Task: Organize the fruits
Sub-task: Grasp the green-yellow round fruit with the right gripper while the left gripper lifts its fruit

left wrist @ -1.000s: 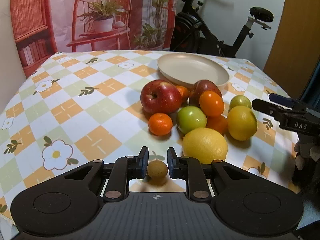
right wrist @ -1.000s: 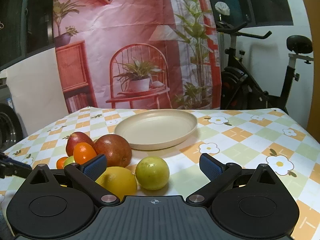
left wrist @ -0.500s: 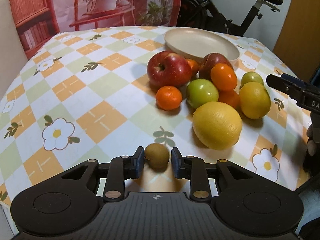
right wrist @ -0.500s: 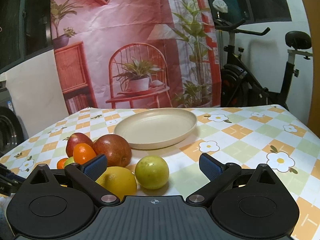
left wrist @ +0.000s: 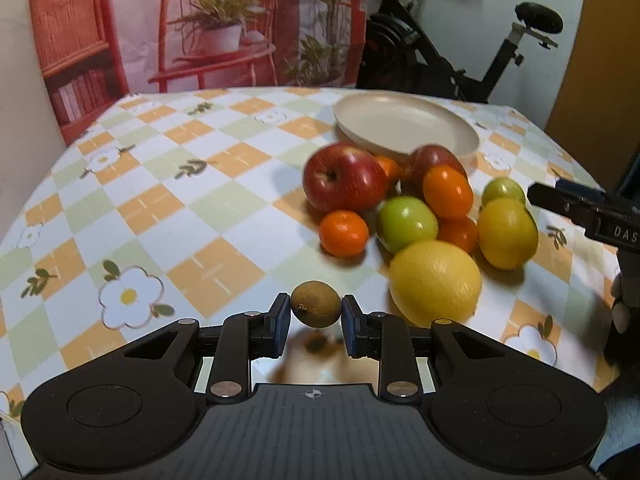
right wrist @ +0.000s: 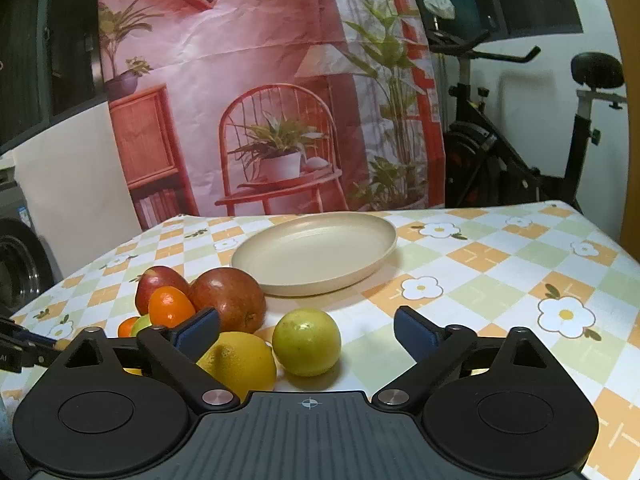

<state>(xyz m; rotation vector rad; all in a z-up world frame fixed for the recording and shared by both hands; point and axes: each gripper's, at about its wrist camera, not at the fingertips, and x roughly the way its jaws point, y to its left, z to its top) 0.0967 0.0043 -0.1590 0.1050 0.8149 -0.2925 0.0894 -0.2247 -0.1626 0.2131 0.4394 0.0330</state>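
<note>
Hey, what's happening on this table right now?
Someone is sorting fruit with two hand-held grippers. The left hand-held gripper is clamped on a small kiwi, which appears lifted just above the tablecloth. The right hand-held gripper hangs open near the lime. The beige plate holds nothing yet.

Behind the table's far edge hangs a printed backdrop (right wrist: 260,100) of a red chair and potted plants, beside a black exercise bike (right wrist: 520,140) against a white wall (right wrist: 540,80).
</note>
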